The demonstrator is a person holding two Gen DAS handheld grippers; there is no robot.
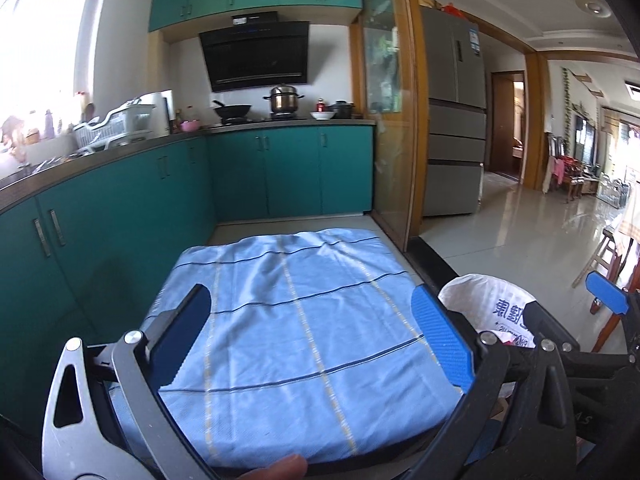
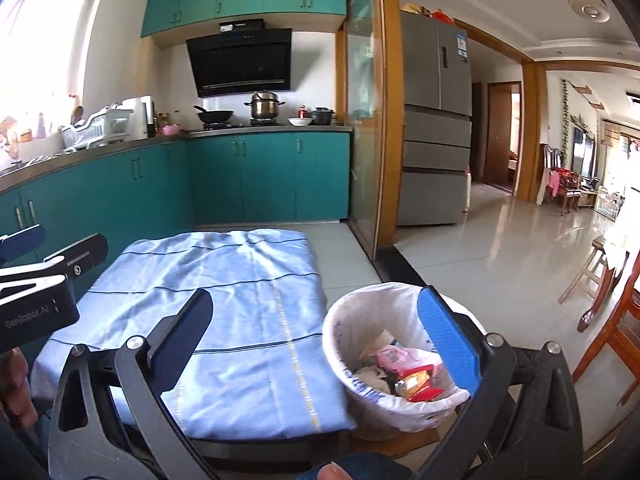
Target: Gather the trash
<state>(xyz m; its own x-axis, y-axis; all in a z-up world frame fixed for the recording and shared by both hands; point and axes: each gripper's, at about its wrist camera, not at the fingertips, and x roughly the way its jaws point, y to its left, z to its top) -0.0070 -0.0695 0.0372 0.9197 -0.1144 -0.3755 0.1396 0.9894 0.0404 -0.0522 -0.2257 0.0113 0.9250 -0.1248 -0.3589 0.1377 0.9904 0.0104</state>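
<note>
Blue-padded left tongs (image 1: 312,334), fingers spread wide apart, nothing between them; they hang over the light blue checked cloth (image 1: 296,320) that covers the low desk.

Right tongs (image 2: 320,338), same make, one blue ribbed pad (image 2: 448,340) and one dark finger (image 2: 180,344), likewise apart and holding nothing. They sit above the near right edge of the cloth (image 2: 224,312) and the rim of the bin.

Round waste bin lined with a white plastic bag (image 2: 384,408), standing on the floor just beside the desk's right side. Blue printed characters run across the liner; in the left wrist view the bag (image 1: 492,308) shows them mirrored and too distorted to read. Inside the bin: a pink wrapper (image 2: 394,356), a red and orange snack packet (image 2: 418,386), crumpled white paper (image 2: 370,374). Print on these wrappers is too small to make out.

Black body of the left tool (image 2: 36,312), seen from the right wrist view at the left edge, carries white lettering, mirrored, reading "GenRobot.AI".

Surroundings: teal kitchen cabinets (image 1: 288,172) with a grey worktop; black range hood (image 1: 256,56); steel stockpot (image 1: 284,100) and black wok (image 1: 232,111) on the hob; white dish rack (image 1: 116,124); grey multi-door refrigerator (image 1: 456,120) with a blue and white energy sticker (image 1: 474,40), text illegible.
</note>
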